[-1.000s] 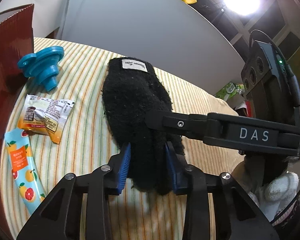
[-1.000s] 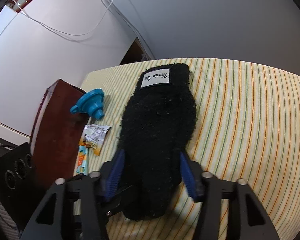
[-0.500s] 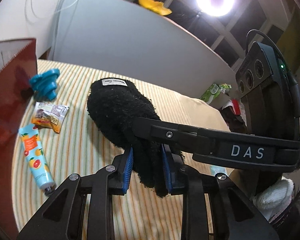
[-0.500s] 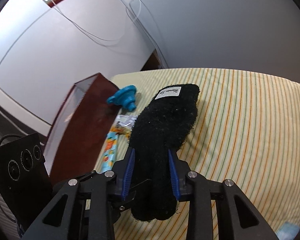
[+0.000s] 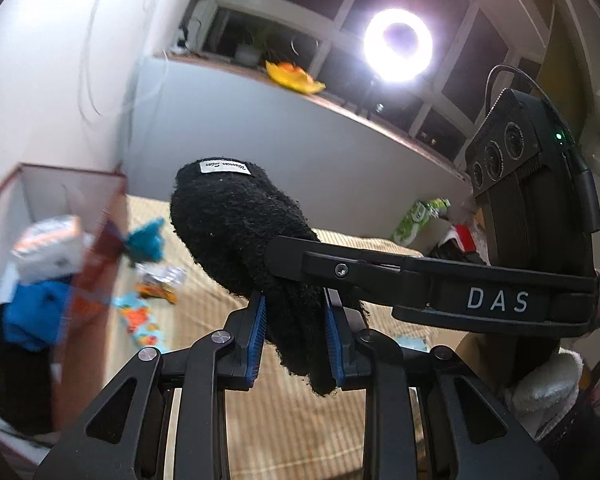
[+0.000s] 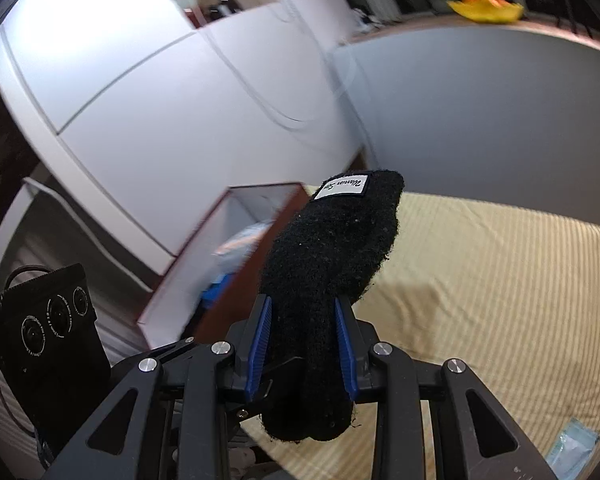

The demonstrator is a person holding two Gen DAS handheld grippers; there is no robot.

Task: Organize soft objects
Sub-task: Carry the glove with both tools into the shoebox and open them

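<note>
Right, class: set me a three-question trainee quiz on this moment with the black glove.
1. True or false: the black glove lies flat on the striped cloth.
2. How many tools grip it? A one, B two, C none.
3. Fill in: the glove's white label sits at the end ____ from the tools.

Key: 1 false, it is held up off the cloth. 2 B, left tool and right tool. 3 farthest.

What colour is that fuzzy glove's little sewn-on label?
White with dark script lettering, on the black glove; the label shows best in the right wrist view.
</note>
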